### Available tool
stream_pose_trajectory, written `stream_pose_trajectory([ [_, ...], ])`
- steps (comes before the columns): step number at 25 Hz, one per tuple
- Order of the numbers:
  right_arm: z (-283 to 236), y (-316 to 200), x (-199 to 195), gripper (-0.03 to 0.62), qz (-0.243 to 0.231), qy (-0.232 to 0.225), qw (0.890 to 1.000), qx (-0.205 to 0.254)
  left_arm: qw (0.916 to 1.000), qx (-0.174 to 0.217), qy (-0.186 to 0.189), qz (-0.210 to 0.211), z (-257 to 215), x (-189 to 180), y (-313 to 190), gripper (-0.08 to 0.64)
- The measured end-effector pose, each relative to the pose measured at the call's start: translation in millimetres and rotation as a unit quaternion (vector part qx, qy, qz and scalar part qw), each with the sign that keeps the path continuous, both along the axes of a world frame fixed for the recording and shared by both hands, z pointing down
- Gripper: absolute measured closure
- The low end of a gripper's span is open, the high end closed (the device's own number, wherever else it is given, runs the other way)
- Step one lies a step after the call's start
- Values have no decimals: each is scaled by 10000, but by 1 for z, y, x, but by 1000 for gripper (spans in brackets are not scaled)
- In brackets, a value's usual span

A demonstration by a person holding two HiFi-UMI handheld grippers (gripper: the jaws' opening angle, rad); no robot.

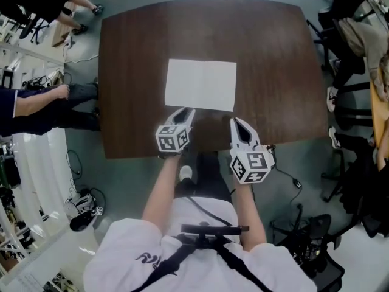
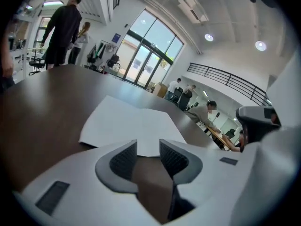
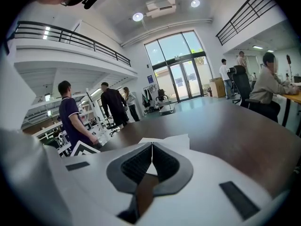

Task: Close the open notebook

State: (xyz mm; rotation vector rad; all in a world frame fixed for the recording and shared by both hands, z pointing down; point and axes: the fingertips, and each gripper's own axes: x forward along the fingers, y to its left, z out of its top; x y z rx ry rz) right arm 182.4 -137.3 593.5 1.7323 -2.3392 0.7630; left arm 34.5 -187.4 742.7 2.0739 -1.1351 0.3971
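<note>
Head view showed the brown tabletop [image 1: 134,72] with the open notebook [image 1: 201,84] lying flat just ahead of both tongs. Its long axis ran across from the left tongs' side to the right's, and its centre fold pointed away from them. Only the left gripper view showed the left tongs [image 2: 148,147] slightly spread over bare tabletop, holding nothing. The right gripper view showed the right tongs [image 3: 151,149] pressed together, empty.
</note>
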Motion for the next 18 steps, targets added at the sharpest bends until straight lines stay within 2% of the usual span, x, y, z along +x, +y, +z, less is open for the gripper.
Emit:
stream_pose_trajectory([
  [1, 0, 0, -3, 589, -41, 0, 10000, -4, 9999, 46, -37, -151, -1, -13, -5, 436],
  [4, 0, -1, -11, 589, -136, 4, 9999, -23, 9985, 132, -239, -468, -2, -50, -22, 349],
  [10, 1, -1, -14, 589, -221, 45, 9997, -30, 9961, -75, -709, -526, 15, -99, -52, 345],
  [18, 5, -1, -7, 589, -184, 84, 9998, -83, 9937, -546, -893, -398, 40, -104, -63, 348],
])
